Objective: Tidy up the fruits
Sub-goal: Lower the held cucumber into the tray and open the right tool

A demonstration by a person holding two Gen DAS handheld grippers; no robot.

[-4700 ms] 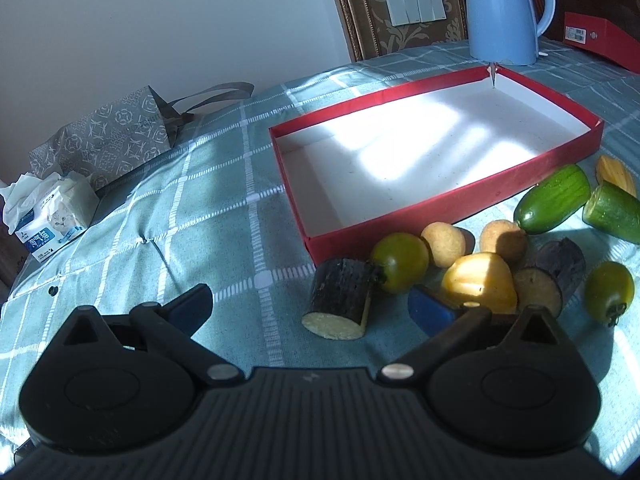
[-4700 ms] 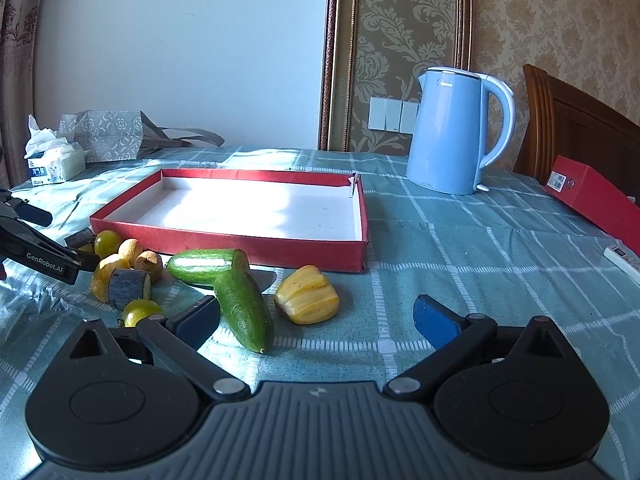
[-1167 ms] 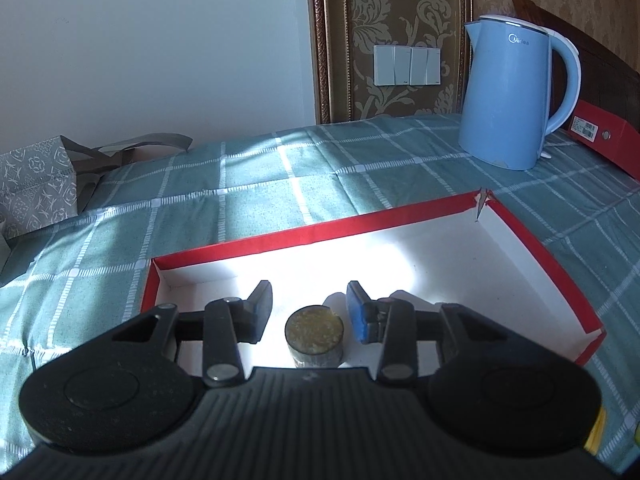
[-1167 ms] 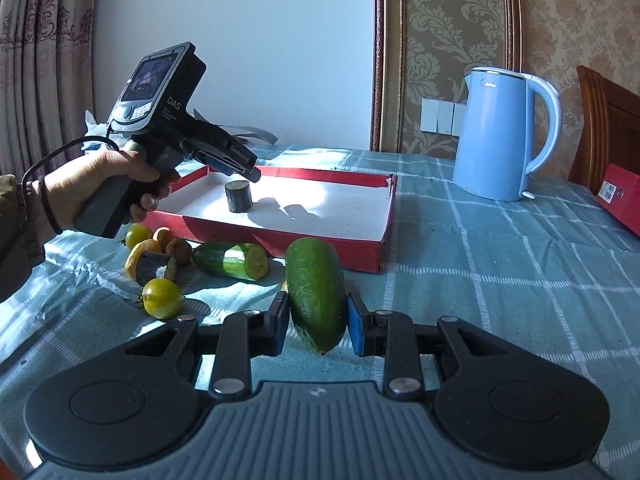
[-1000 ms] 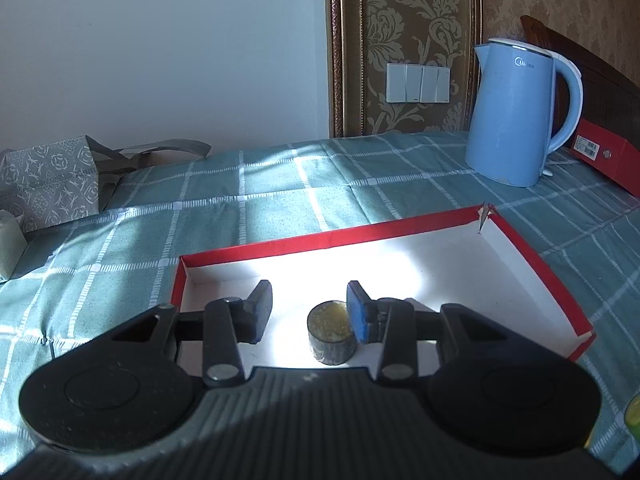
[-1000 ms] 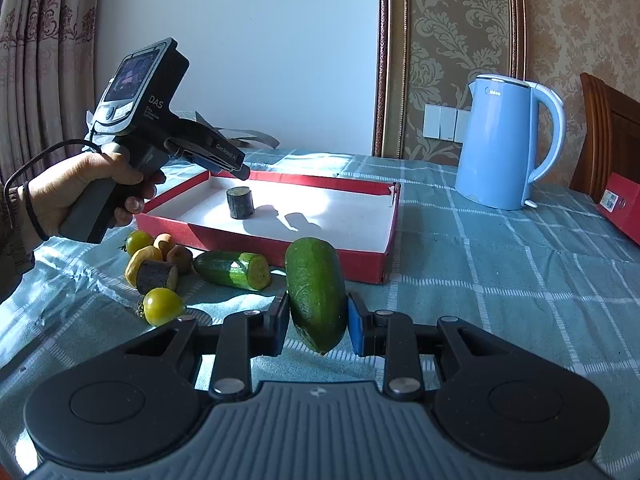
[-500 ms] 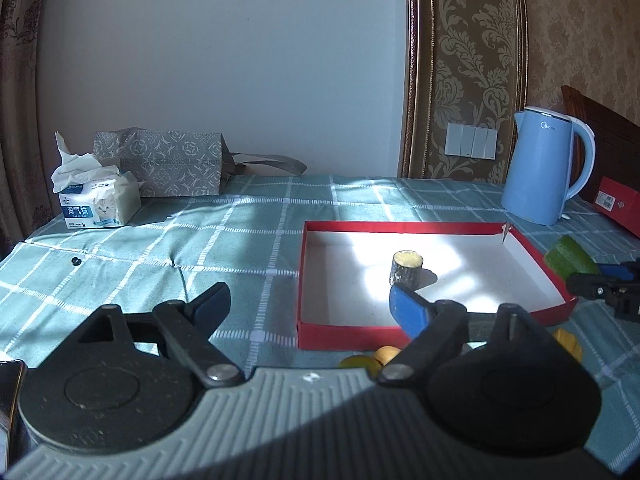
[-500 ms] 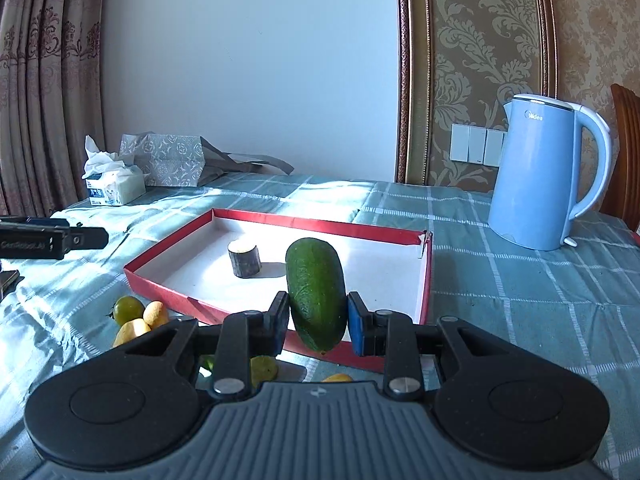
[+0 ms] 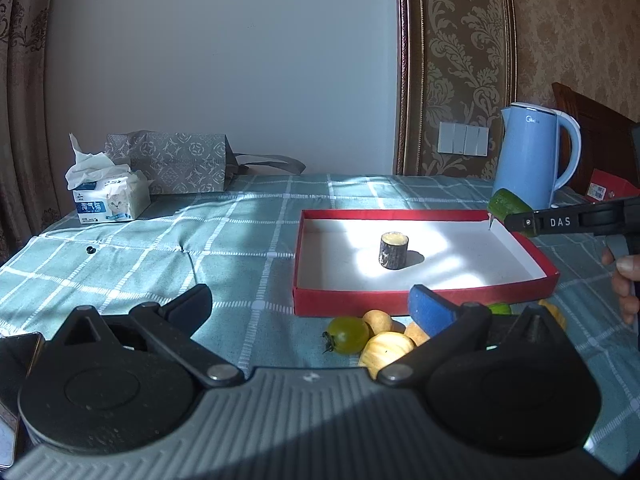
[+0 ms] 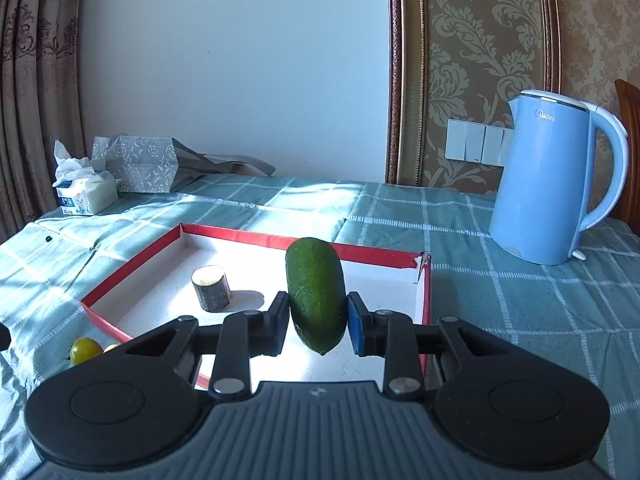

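A red tray (image 9: 400, 302) with a white floor holds one dark-skinned cut piece (image 9: 393, 250), standing upright. My left gripper (image 9: 310, 300) hangs back from the tray's near wall with its jaws opening wide and nothing between them. Below it on the cloth lie a green tomato (image 9: 348, 330) and yellow pieces (image 9: 386, 350). My right gripper (image 10: 318, 320) is shut on a green cucumber piece (image 10: 316, 280) and holds it upright above the tray (image 10: 132, 272), right of the dark piece (image 10: 211, 288). In the left wrist view the cucumber (image 9: 508, 204) shows over the tray's far right corner.
A blue kettle (image 9: 528, 156) stands behind the tray on the right, with a red box (image 9: 608, 190) beyond it. A tissue pack (image 9: 106, 200) and a grey bag (image 9: 172, 162) sit at the far left. A person's hand (image 9: 626, 280) is at the right edge.
My left gripper let go of the dark piece in the tray, drew back and spread its jaws. My right gripper carried the cucumber from the cloth up over the tray.
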